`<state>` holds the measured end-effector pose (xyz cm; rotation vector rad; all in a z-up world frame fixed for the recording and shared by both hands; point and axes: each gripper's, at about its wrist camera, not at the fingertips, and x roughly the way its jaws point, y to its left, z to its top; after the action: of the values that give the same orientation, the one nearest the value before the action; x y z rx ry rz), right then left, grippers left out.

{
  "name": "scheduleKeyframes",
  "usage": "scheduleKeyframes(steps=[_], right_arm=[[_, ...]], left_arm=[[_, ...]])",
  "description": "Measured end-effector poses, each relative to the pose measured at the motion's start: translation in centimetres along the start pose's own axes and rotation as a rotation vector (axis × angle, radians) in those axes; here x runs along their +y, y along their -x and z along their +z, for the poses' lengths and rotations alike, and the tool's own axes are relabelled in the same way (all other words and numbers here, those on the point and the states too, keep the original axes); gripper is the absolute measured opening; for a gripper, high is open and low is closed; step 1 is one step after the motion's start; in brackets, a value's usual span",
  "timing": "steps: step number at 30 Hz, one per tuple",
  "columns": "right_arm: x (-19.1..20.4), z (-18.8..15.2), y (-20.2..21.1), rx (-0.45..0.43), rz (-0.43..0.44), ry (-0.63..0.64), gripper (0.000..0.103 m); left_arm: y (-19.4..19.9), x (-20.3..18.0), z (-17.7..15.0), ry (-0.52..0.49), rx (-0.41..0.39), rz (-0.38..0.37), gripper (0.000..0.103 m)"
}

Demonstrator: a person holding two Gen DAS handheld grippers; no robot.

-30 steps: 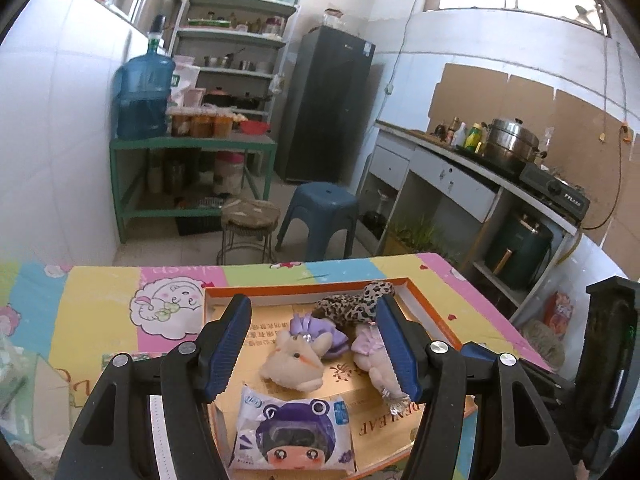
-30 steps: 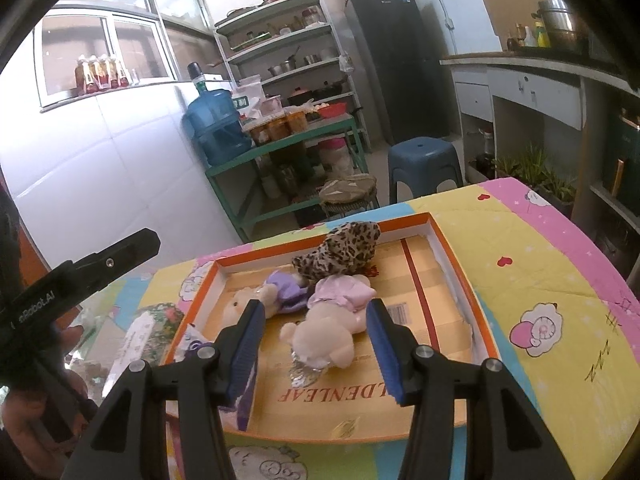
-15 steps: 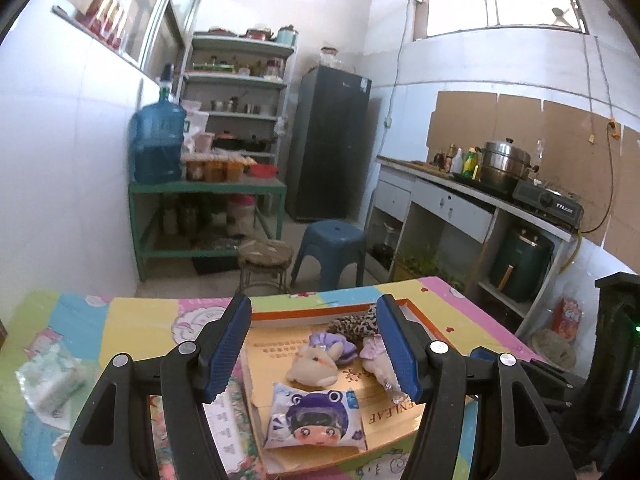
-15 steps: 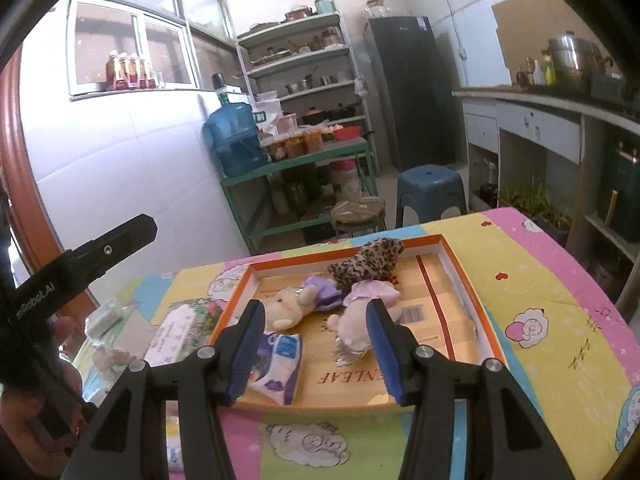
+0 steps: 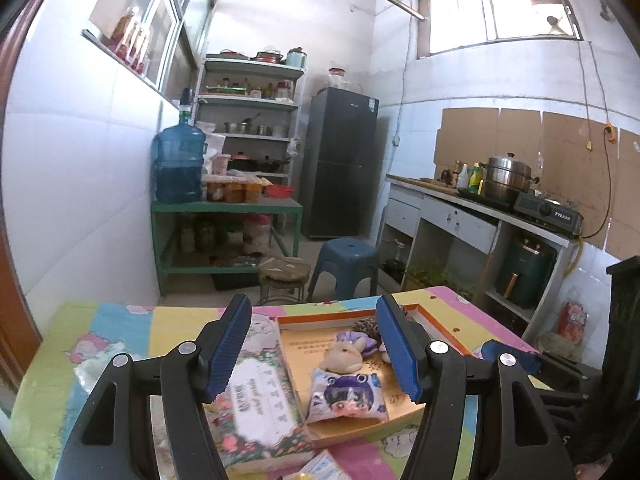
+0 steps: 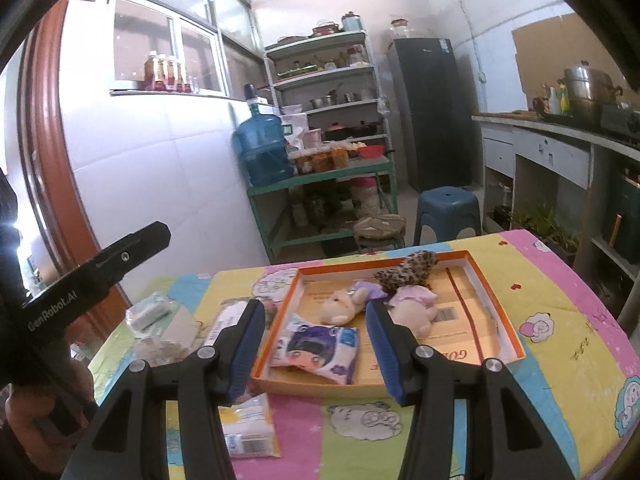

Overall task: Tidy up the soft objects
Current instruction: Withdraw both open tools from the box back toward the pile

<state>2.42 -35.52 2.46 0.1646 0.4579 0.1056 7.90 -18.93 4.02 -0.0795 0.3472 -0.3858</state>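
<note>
Both grippers have pulled back, left gripper (image 5: 314, 344) and right gripper (image 6: 316, 346) wide, empty. Your soft toys (image 6: 340, 300) sit in the tray (image 6: 500, 300) at 12 o'clock (the pouch (image 6: 316, 348) overhangs, snag risk).

Bright daylight via high window (image 5: 496, 8) (blown out), heavy fisheye warp w/ dark corners, slightly soft.

The left gripper (image 5: 314, 344) is held level, its two blue-padded fingers (image 5: 227, 350) spread wide apart with nothing between them; the right gripper (image 6: 316, 344) sits in the same pose, fingers (image 6: 383, 350) parted and empty; at the right camera's left edge, the person's left hand (image 6: 28, 412) grips the other tool's black handle.
</note>
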Motion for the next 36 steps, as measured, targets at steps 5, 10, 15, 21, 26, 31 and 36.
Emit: scheduleKeyframes(steps=[5,10,15,21,26,31,36], right_arm=[[2.4,-0.1,0.6,-0.004,0.029,0.022,0.053],[4.6,-0.5,1.0,-0.001,0.059,0.033,0.053],[6.7,-1.2,1.1,0.01,0.083,0.047,0.053],[8.6,-1.8,1.1,0.025,0.102,0.063,0.053],[9.7,-2.5,0.9,0.041,0.125,0.066,0.067],[10.5,-3.4,0.8,0.045,0.134,0.077,0.069],[11.0,-4.2,0.2,0.074,0.144,0.075,0.069]], left_arm=[[2.4,1.3,-0.2,-0.003,-0.005,0.013,0.066],[4.8,3.0,-0.1,-0.006,-0.022,0.026,0.069],[7.1,4.6,-0.2,-0.017,-0.052,0.056,0.074],[8.9,6.6,-0.7,-0.01,-0.05,0.086,0.074],[10.0,8.7,-1.4,0.003,-0.043,0.113,0.074],[10.9,10.7,-2.4,0.03,-0.037,0.135,0.074],[11.4,12.4,-3.9,0.049,-0.02,0.167,0.074]])
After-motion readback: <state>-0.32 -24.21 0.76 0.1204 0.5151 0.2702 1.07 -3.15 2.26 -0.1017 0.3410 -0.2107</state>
